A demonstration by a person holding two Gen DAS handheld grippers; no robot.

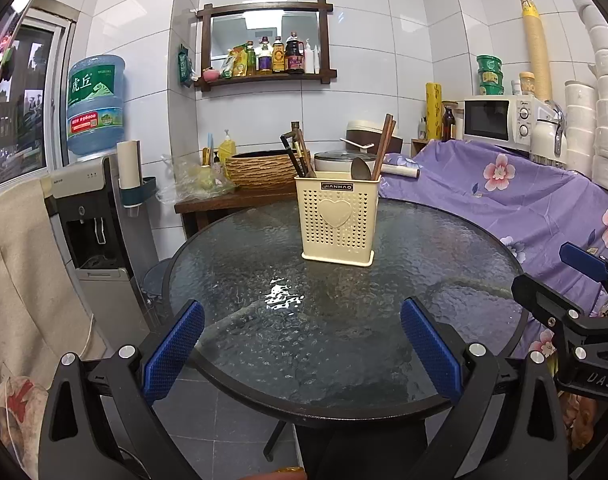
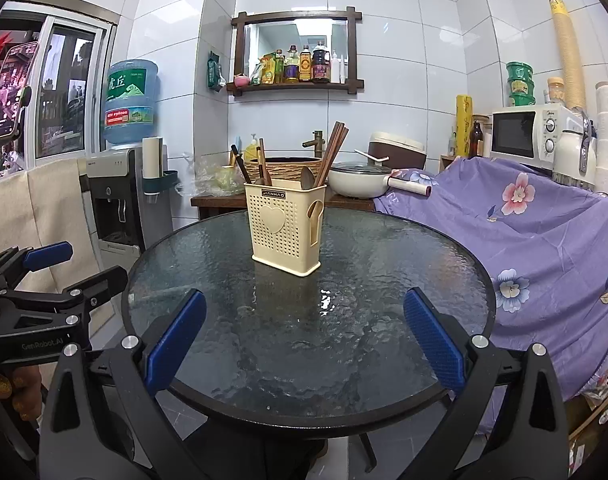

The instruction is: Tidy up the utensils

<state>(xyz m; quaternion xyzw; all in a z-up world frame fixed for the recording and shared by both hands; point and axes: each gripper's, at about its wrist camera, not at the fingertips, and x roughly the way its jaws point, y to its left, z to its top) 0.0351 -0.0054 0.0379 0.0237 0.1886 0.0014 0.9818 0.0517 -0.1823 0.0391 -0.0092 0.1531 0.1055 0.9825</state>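
A cream perforated utensil holder (image 1: pixel 338 218) (image 2: pixel 286 230) with a heart on its front stands upright on the far half of the round glass table (image 1: pixel 304 360) (image 2: pixel 295 352). Brown chopsticks (image 1: pixel 385 144) (image 2: pixel 332 152), a spoon (image 1: pixel 360 169) (image 2: pixel 307 178) and dark-handled utensils (image 1: pixel 295 158) (image 2: pixel 241 168) stick out of it. My left gripper (image 1: pixel 301 344) hovers open over the table's near edge, nothing between its blue pads. My right gripper (image 2: pixel 304 340) is likewise open and empty, well short of the holder.
A purple floral cloth (image 1: pixel 504 200) (image 2: pixel 524 220) covers furniture on the right, below a microwave (image 1: pixel 500 120) (image 2: pixel 532 132). A water dispenser (image 1: pixel 95 208) (image 2: pixel 115 200) stands at left. Behind the table is a wooden counter (image 1: pixel 223 202) with a woven basket (image 1: pixel 263 168), a pot (image 2: pixel 356 180) and bottles.
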